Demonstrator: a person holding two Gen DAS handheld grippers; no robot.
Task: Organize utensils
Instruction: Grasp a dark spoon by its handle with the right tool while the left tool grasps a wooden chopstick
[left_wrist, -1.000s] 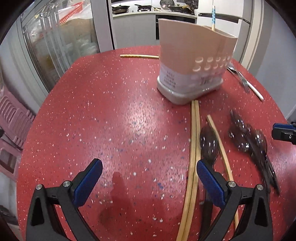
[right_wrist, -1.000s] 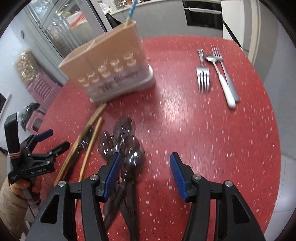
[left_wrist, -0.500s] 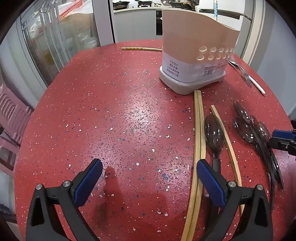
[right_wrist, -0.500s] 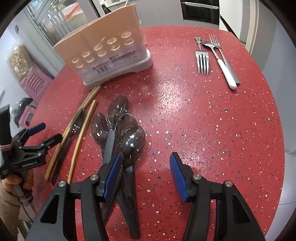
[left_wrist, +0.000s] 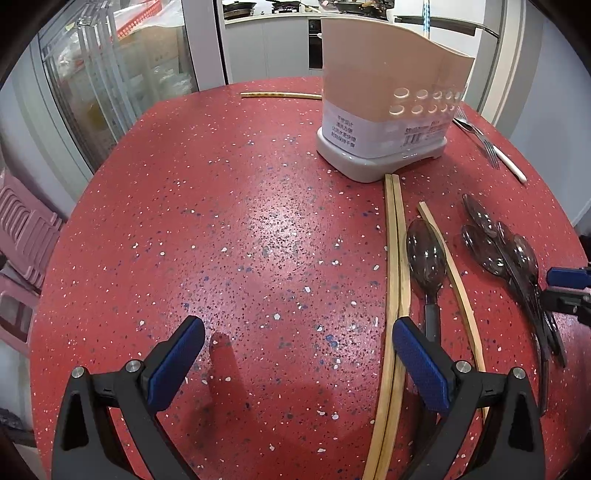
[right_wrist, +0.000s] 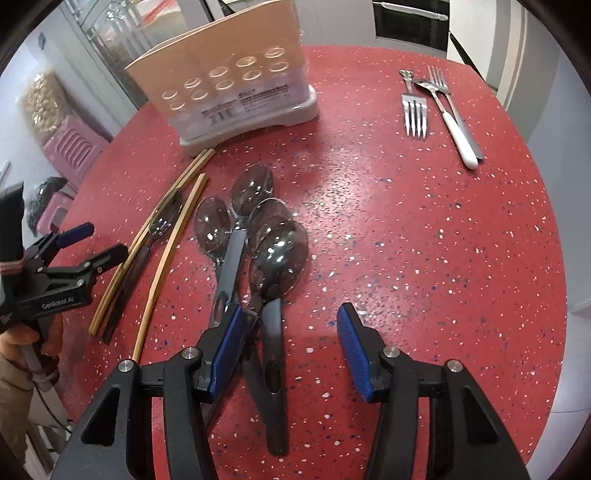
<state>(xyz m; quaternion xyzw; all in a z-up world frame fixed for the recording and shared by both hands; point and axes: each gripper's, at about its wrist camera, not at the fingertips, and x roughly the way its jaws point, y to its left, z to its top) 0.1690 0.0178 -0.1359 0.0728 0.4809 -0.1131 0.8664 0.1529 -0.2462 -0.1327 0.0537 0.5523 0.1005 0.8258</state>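
Note:
Several dark see-through plastic spoons (right_wrist: 277, 251) lie piled on the red speckled table (right_wrist: 424, 258). My right gripper (right_wrist: 291, 314) hovers over their handles with its jaws closing. One spoon handle lies between the pads, untouched. Another dark spoon (left_wrist: 424, 254) lies between a pair of wooden chopsticks (left_wrist: 397, 258) and a single chopstick (left_wrist: 454, 273). My left gripper (left_wrist: 295, 332) stands open above bare table, its right finger over the chopstick pair. The beige utensil holder (left_wrist: 384, 107) stands upright behind them.
Two metal forks (right_wrist: 415, 114) and a white-handled spoon (right_wrist: 458, 133) lie at the table's far right. Another chopstick (left_wrist: 280, 95) lies beyond the holder, which contains a blue striped straw (left_wrist: 426, 14). Pink stools (left_wrist: 22, 236) stand off the left edge.
My right gripper has sunk closer to the spoon pile, which now looks larger and sharp. The left gripper has stayed about where it was.

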